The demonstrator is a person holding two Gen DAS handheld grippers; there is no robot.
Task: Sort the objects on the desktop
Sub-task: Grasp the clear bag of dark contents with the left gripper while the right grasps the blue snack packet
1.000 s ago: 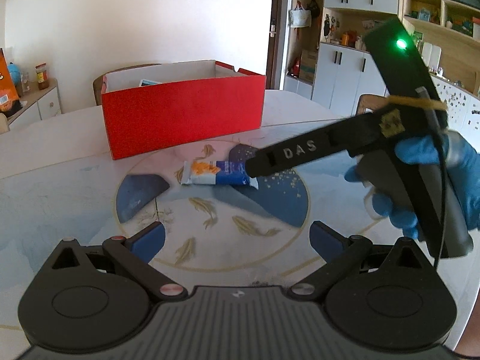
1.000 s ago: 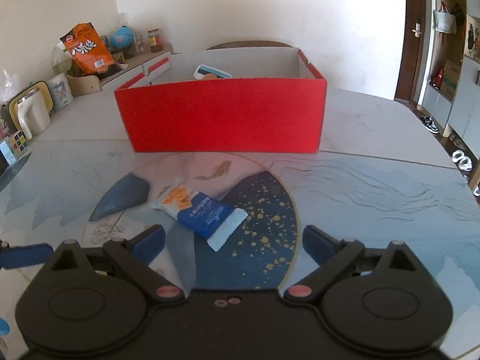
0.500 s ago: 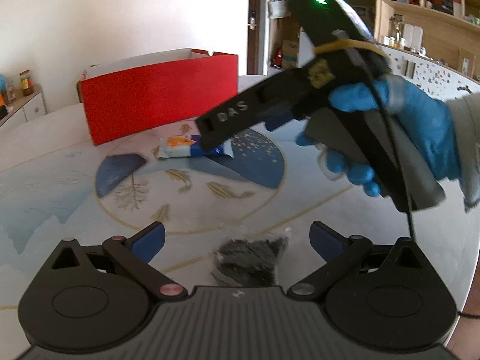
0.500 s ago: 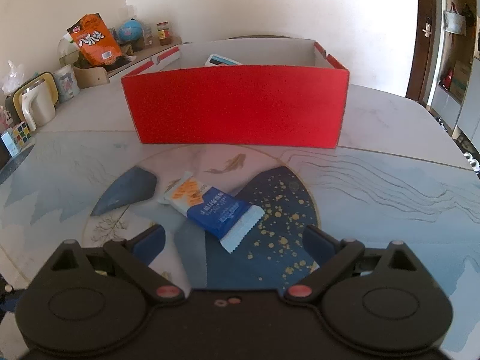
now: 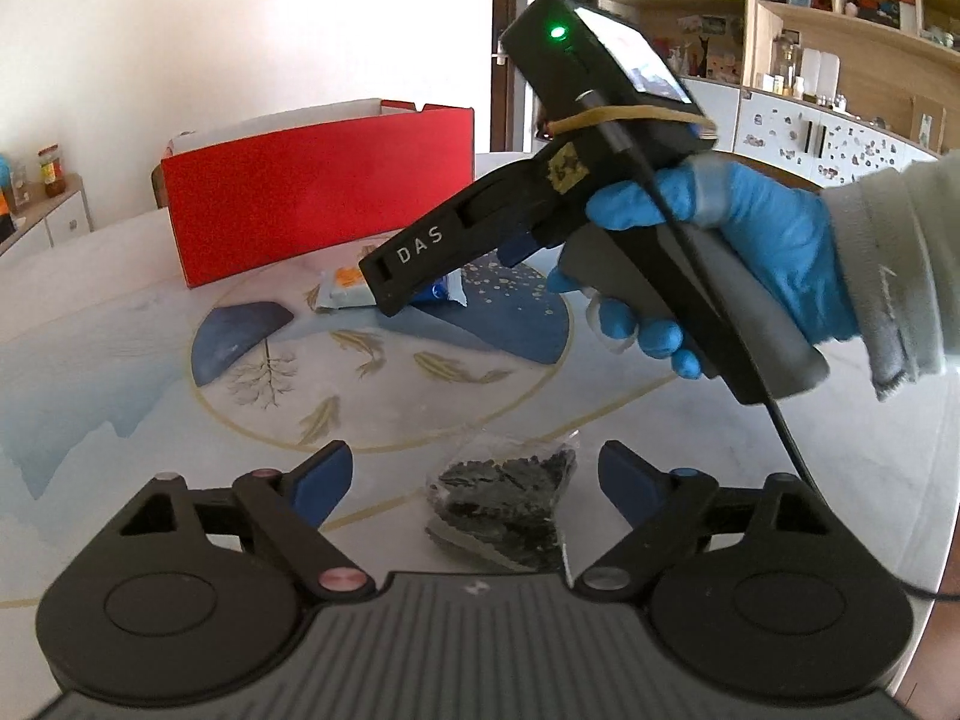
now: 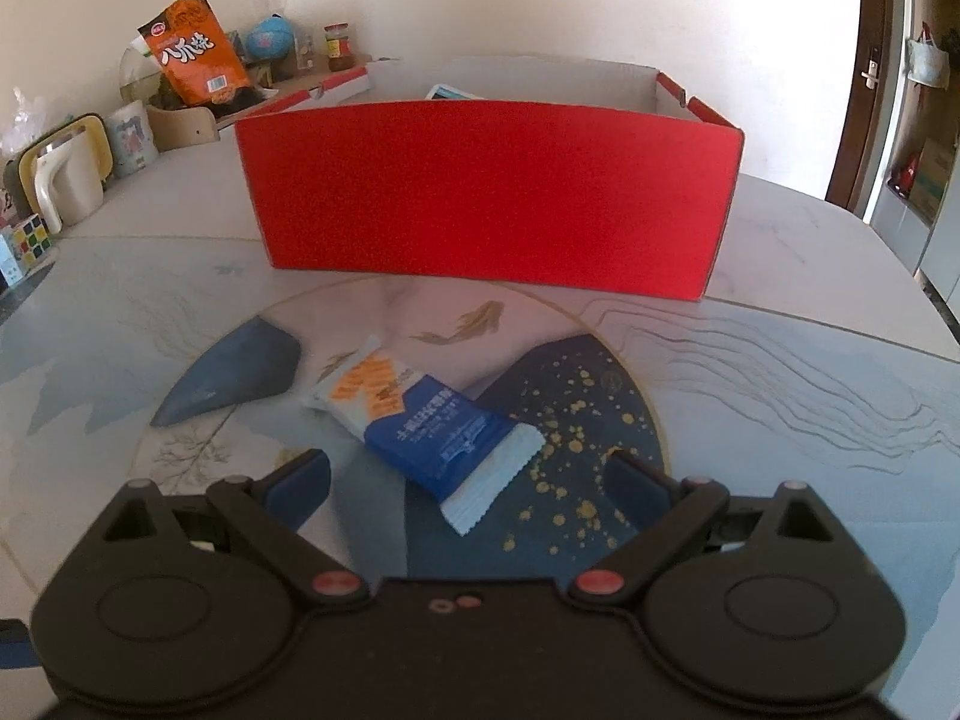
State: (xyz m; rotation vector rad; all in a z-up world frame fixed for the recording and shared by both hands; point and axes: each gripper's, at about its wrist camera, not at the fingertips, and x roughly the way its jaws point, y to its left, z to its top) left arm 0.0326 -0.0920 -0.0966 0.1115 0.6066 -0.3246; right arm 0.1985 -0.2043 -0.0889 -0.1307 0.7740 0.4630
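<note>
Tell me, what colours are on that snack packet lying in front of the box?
The snack packet is blue and white with orange print, clearest in the right wrist view.

Left gripper [image 5: 474,480] fingers closing; right gripper [image 6: 468,483] fingers spread.

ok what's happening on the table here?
A person in blue gloves holds a claw tool in each hand, sorting loose items into the red box. The left claw is closing around a clear bag of dark bits, pads not yet touching it. The right claw is open, poised over the blue and white snack packet on the table. Neither item is gripped yet.
</note>
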